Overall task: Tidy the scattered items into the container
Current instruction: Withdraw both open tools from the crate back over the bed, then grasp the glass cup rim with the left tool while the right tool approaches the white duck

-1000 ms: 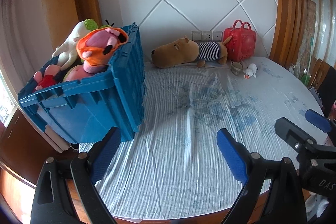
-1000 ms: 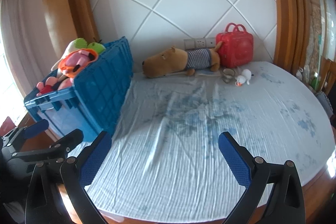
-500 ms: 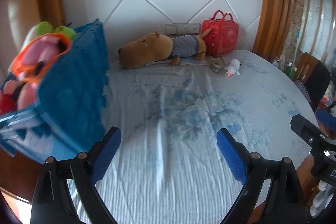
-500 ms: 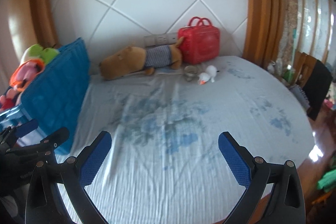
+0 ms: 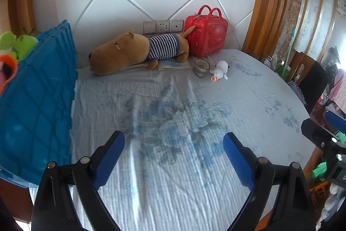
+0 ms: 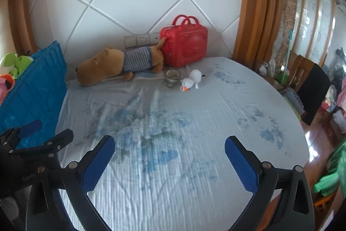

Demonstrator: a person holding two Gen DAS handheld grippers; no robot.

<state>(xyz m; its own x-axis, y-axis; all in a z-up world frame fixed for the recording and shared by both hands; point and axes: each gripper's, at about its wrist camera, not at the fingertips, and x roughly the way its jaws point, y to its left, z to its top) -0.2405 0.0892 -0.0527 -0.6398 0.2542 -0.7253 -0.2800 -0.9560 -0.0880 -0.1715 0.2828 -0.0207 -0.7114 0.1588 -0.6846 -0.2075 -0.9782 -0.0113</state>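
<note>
A blue crate (image 5: 36,90) holding plush toys stands at the table's left edge; it also shows in the right wrist view (image 6: 32,83). A brown plush dog in a striped shirt (image 5: 138,51) (image 6: 121,62) lies at the back by the wall. A small white plush duck (image 5: 220,70) (image 6: 192,79) lies beside a glass cup (image 5: 201,67) (image 6: 172,77). A red toy suitcase (image 5: 207,34) (image 6: 183,47) stands behind them. My left gripper (image 5: 174,155) is open and empty over the near tablecloth. My right gripper (image 6: 169,157) is open and empty to its right.
The round table has a pale blue flowered cloth (image 5: 173,114). Wall sockets (image 5: 162,26) sit behind the dog. A wooden frame (image 5: 270,3) and a dark chair (image 5: 311,79) stand at the right. Green plush (image 5: 17,44) sticks out of the crate.
Both grippers have swung to the right, away from the crate. The crate has slid to the left edge of both views, and the dog, duck and suitcase are nearer the middle.
</note>
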